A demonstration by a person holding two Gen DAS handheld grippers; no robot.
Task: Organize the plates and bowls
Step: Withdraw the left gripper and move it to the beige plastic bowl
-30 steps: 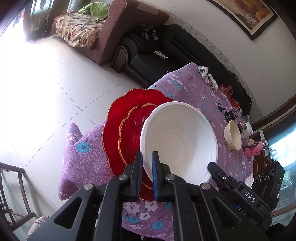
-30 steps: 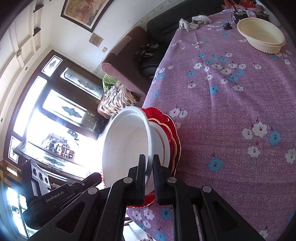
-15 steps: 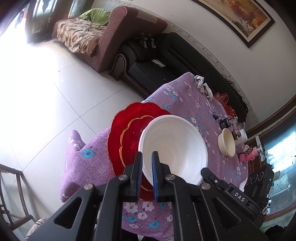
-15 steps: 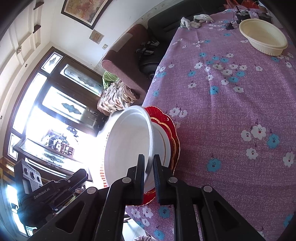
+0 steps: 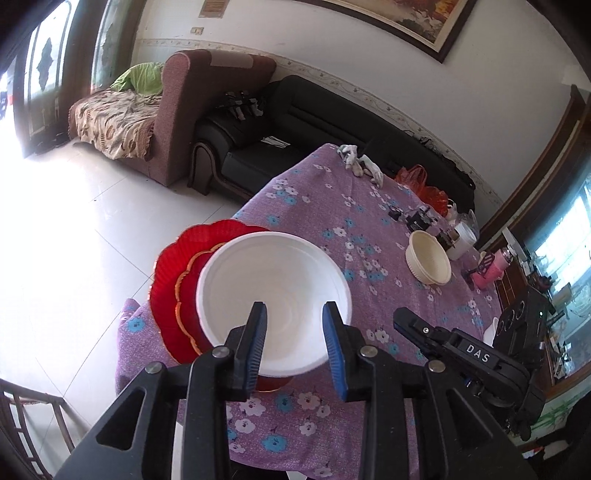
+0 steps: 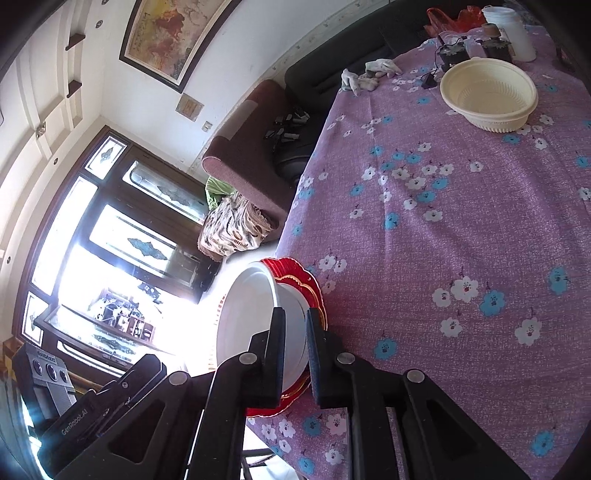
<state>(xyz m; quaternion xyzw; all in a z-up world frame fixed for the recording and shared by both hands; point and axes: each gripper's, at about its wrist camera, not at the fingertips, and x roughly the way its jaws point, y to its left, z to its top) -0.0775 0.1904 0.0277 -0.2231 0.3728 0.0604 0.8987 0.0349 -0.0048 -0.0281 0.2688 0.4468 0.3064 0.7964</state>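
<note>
A large white bowl (image 5: 273, 284) sits on two stacked red plates (image 5: 173, 280) at the near corner of the purple flowered tablecloth (image 5: 369, 236). My left gripper (image 5: 295, 343) is open, its blue-padded fingers apart just above the bowl's near rim, holding nothing. In the right wrist view my right gripper (image 6: 295, 332) stands with its fingers close on either side of the white bowl's (image 6: 251, 317) rim, with the red plates (image 6: 310, 288) under it. A cream ribbed bowl (image 5: 428, 258) stands further along the table; it also shows in the right wrist view (image 6: 487, 96).
A white jar (image 6: 513, 29), black electronics (image 6: 454, 51), a red bag (image 5: 421, 181) and a rag (image 5: 358, 162) lie at the table's far end. A pink bottle (image 5: 491, 266) lies to the right. Sofas (image 5: 258, 122) stand beyond the table. A chair (image 5: 26, 417) is at lower left.
My left gripper has let go of the white bowl's rim, opened and drawn back. The bowl has gone from tilted to level on the red plates. My right gripper stays on the rim.
</note>
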